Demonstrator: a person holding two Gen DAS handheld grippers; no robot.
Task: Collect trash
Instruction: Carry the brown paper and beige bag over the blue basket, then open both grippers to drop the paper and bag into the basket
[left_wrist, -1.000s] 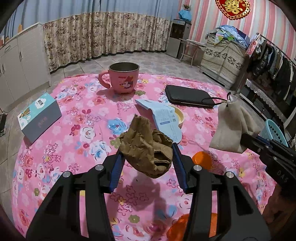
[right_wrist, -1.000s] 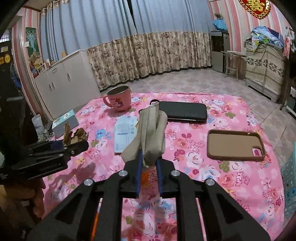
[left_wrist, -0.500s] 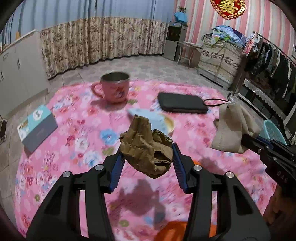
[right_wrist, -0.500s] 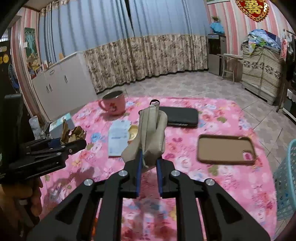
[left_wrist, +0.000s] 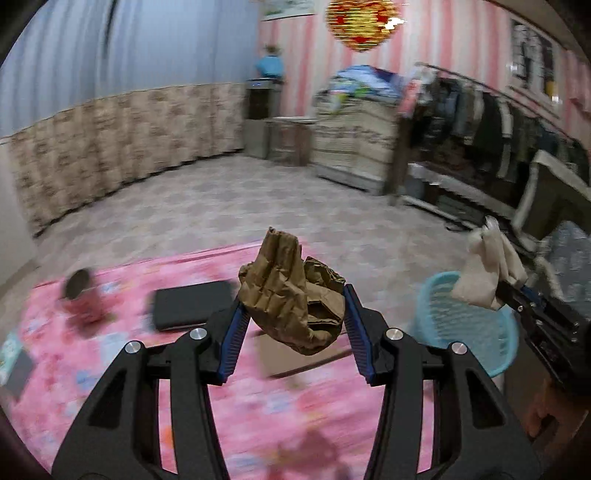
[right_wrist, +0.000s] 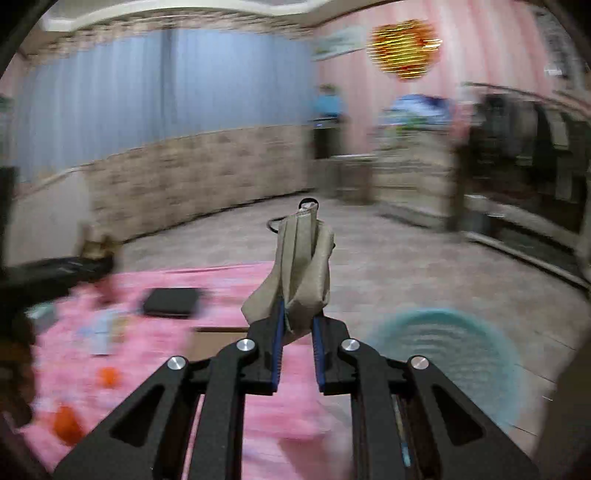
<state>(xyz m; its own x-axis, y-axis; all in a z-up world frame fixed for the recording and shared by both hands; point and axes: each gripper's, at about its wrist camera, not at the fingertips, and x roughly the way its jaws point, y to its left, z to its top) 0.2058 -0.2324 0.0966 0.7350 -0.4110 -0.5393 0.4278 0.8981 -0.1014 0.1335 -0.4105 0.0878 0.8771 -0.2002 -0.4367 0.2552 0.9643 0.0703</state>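
Brown crumpled paper (left_wrist: 291, 291) sits clamped between the part-closed jaws of the left gripper (left_wrist: 293, 314) above the pink tablecloth (left_wrist: 110, 369), near the blue basket (left_wrist: 465, 325), while the right wrist view shows the right gripper (right_wrist: 298, 325) pinched nearly closed on a beige cloth pouch (right_wrist: 301, 266), left of that basket (right_wrist: 447, 354).

Both views swung right; blue basket (left_wrist: 466, 322) now near right gripper (right_wrist: 297, 325).

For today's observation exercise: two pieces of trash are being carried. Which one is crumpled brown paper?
The crumpled brown paper in the left hand-held gripper; the right hand-held gripper pinches a smoother beige pouch.
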